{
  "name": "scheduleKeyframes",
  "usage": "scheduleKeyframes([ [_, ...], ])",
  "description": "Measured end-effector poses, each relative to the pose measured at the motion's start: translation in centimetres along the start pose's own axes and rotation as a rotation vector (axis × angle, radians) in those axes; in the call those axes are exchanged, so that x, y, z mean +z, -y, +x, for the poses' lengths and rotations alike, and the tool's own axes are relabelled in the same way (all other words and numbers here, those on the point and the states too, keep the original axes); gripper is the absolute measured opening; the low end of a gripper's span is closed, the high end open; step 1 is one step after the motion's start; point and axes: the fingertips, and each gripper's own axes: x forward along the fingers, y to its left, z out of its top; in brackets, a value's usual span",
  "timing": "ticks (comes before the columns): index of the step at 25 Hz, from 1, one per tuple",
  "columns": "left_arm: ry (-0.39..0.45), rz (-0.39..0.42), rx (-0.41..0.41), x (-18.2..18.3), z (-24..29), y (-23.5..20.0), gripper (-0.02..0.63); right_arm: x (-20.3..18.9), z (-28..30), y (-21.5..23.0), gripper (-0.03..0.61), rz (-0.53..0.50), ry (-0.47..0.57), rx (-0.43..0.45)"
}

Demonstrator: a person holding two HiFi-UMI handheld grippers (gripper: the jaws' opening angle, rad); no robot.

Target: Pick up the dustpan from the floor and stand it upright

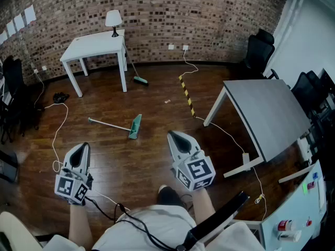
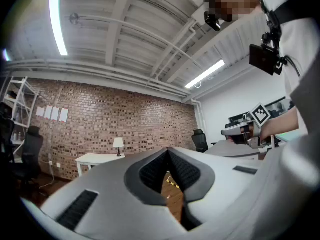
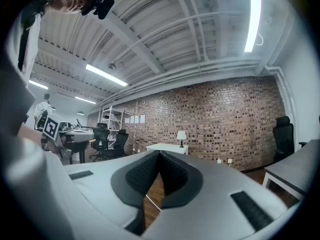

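Note:
The green dustpan (image 1: 135, 126) lies flat on the wooden floor, its long grey handle (image 1: 107, 123) stretching to the left. Both grippers are held level above the floor, well short of it. My left gripper (image 1: 83, 146) hangs to the dustpan's lower left and is shut on nothing. My right gripper (image 1: 172, 135) is to the dustpan's right, also shut and empty. In the left gripper view the jaws of the left gripper (image 2: 168, 152) meet at their tips, as do those of the right gripper (image 3: 160, 154) in its own view.
A white table (image 1: 97, 46) with a lamp (image 1: 113, 21) stands at the brick wall, a broom (image 1: 137, 77) leaning by it. A grey table (image 1: 272, 114) is at the right, office chairs (image 1: 259, 51) behind. Cables (image 1: 58, 135) and yellow-black tape (image 1: 186, 94) lie on the floor.

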Motion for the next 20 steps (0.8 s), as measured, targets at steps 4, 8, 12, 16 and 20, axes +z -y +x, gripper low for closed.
scheduleKeyframes([
  [4, -0.018, 0.013, 0.012, -1.0, 2.6, -1.4, -0.006, -0.4, 2.3, 2.1, -0.017, 0.025, 0.017, -0.02],
  [8, -0.047, 0.024, 0.008, -2.4, 6.2, -2.7, -0.006, -1.5, 5.9, 4.7, -0.017, 0.035, 0.011, -0.016],
  [12, -0.07, 0.024, 0.034, -3.7, 11.9, -5.6, -0.006, -2.5, 11.7, 9.0, -0.017, 0.049, 0.017, 0.001],
  [16, -0.076, 0.03, 0.043, -3.9, 19.6, -8.1, -0.006, -2.4, 18.6, 14.3, -0.017, 0.052, 0.016, 0.023],
  [20, -0.042, 0.012, 0.071, -3.0, 27.1, -10.5, -0.006, -1.3, 24.7, 20.0, -0.017, 0.031, 0.016, 0.046],
])
